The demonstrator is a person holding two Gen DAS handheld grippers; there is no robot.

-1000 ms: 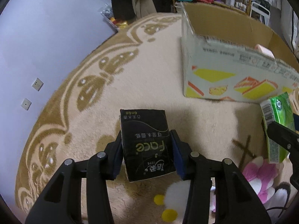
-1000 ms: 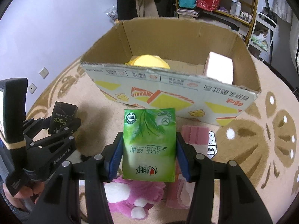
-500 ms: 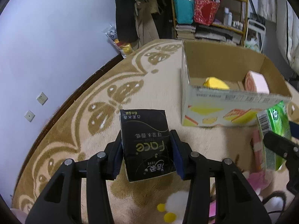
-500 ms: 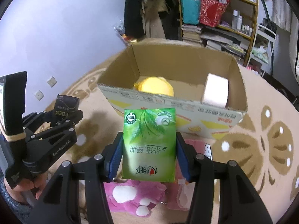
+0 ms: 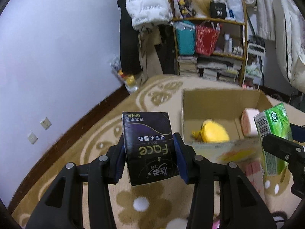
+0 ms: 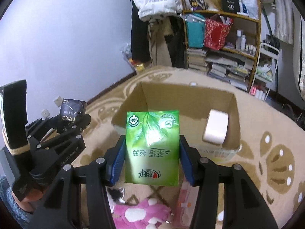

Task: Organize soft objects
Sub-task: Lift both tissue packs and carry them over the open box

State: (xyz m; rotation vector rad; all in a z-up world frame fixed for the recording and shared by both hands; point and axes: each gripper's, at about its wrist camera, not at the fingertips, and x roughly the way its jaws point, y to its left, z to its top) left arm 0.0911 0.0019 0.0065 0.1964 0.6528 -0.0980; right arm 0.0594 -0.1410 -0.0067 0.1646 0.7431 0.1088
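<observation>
Black tissue pack (image 5: pixel 149 146) upright, lettering upside-down

The left gripper (image 5: pixel 149 157) is raised off the floor, its blue-padded jaws clamped on both sides of a black tissue pack (image 5: pixel 149 146) — the pack stands upright between them. The right gripper (image 6: pixel 152 159) is at a similar height just beside it, jaws pressed against the sides of a green tissue pack (image 6: pixel 152 147). In the right wrist view the left gripper sits at the left edge, a bit of the person's hand (image 6: pixel 25 200) visible under its body.
</observation>
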